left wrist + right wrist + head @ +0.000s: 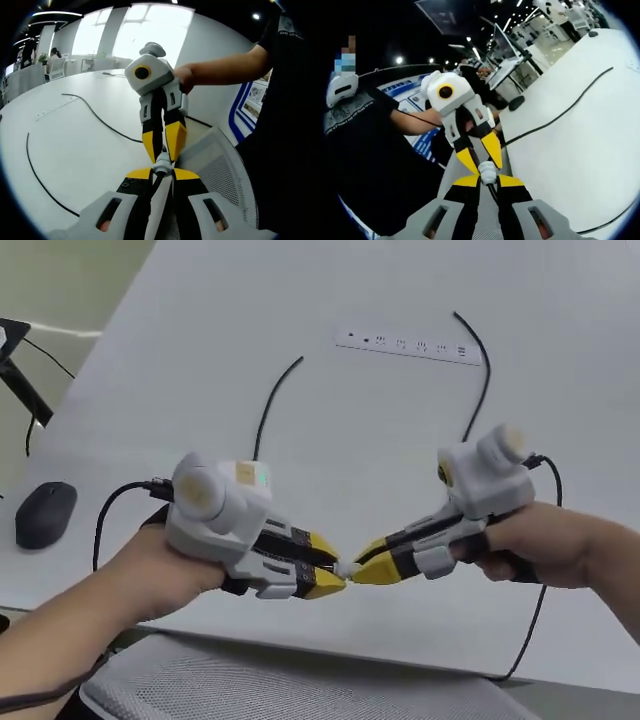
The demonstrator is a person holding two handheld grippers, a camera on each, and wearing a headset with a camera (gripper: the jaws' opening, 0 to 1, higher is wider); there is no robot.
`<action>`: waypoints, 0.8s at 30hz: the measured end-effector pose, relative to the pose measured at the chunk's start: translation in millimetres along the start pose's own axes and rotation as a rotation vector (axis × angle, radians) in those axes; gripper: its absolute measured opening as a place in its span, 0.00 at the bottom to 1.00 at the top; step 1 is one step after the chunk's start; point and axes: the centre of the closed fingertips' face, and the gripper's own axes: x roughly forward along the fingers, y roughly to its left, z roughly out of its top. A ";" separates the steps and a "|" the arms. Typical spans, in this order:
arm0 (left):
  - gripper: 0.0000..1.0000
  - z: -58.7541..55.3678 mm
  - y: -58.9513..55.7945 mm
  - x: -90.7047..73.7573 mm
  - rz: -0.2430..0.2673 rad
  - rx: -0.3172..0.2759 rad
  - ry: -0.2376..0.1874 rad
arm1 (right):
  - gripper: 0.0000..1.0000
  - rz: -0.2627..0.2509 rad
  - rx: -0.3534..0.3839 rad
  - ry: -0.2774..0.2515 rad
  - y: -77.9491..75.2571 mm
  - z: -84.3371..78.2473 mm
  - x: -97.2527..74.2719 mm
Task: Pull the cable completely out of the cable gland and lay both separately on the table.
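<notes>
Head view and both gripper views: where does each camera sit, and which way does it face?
Head view: on the headset, looking down at the white table; both forearms show.
Left gripper view: on the yellow-tipped left gripper, facing the right gripper; its arm shows.
Right gripper view: on the right gripper, facing the left; black-shirted torso shows.
Shared: small white cable gland pinched between both.

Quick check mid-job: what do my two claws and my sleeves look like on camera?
The left claw and right claw match: pale grey housings and black jaw sections ending in yellow wedge tips. A black left lead and a black right lead trail from their rears. The black shirt is short-sleeved.
</notes>
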 end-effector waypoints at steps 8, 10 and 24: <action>0.15 -1.7 2.9 -3.5 -0.004 -0.049 -0.007 | 0.07 -0.180 -0.400 0.045 -0.8 1.6 2.1; 0.15 -2.9 2.3 -3.6 -0.013 -0.068 -0.009 | 0.07 -0.228 -0.484 0.072 -0.6 -0.3 3.1; 0.15 6.7 5.3 -8.9 -0.029 -0.125 -0.064 | 0.07 -0.515 -0.859 0.169 -5.2 7.6 0.3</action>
